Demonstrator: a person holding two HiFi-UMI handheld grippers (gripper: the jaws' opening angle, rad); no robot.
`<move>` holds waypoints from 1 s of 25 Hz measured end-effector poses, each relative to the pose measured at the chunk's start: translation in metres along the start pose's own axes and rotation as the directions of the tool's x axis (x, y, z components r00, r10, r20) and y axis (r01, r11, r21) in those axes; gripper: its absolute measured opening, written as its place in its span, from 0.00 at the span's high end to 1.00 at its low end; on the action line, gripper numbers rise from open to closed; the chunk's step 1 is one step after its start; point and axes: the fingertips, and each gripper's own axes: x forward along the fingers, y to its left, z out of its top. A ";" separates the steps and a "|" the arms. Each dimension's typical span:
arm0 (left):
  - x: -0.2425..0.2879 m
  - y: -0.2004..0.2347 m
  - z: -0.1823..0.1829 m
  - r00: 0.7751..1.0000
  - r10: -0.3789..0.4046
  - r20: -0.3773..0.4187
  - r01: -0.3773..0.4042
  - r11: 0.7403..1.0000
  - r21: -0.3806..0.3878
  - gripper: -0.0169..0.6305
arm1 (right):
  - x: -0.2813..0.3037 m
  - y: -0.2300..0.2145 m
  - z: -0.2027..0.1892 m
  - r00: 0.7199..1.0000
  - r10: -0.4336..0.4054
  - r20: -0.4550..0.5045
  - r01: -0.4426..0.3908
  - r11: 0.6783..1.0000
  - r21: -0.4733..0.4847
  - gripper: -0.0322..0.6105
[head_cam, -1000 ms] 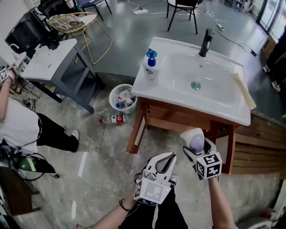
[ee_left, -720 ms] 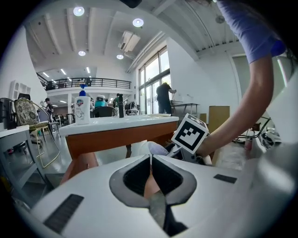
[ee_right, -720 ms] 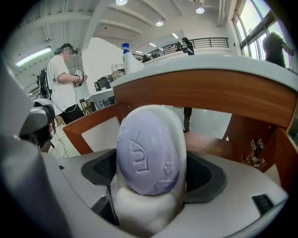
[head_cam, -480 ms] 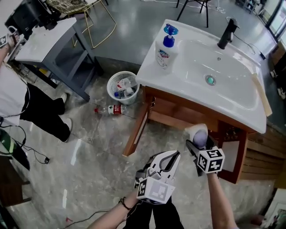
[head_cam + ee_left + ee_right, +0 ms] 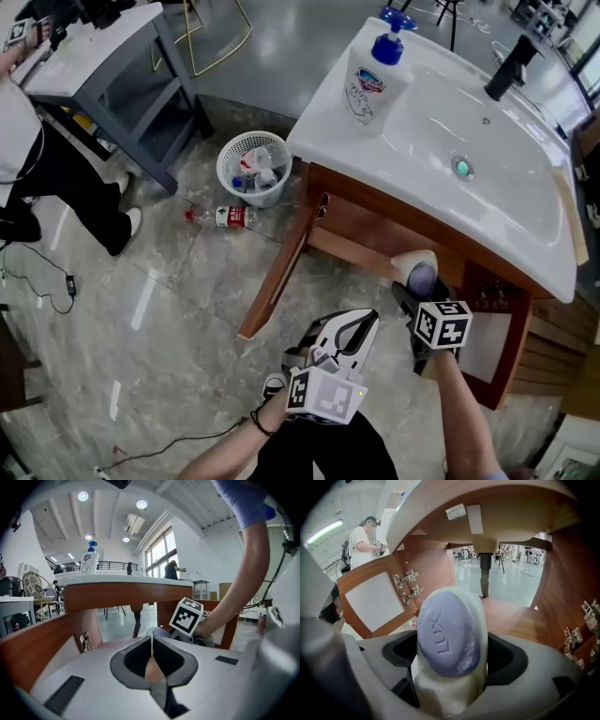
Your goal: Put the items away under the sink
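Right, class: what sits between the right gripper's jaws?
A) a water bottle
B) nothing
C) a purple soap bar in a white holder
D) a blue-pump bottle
C: its own view shows the right gripper with jaws closed on a white holder carrying a purple soap bar.

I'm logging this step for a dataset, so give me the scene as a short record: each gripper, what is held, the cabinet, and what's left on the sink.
Right gripper: shut on the soap dish, with a purple soap bar lying in it
Left gripper: shut, empty
Cabinet: doors open, drain pipe visible inside
Held item's place: at the cabinet opening, not set down
On the sink: pump bottle, at the corner
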 end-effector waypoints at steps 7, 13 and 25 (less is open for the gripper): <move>0.017 -0.002 -0.023 1.000 0.014 0.002 -0.014 1.000 0.008 0.94 | 0.043 -0.035 -0.004 0.999 -0.037 -0.029 0.037 0.999 -0.021 0.29; 0.019 -0.002 -0.045 0.999 0.034 -0.004 -0.034 0.999 0.019 0.94 | 0.068 -0.053 0.003 0.999 -0.037 -0.037 0.032 0.992 -0.124 0.29; 0.024 -0.008 -0.065 0.999 0.047 -0.005 -0.047 0.999 0.024 0.94 | 0.099 -0.075 0.025 0.999 -0.042 -0.012 0.038 0.968 -0.248 0.29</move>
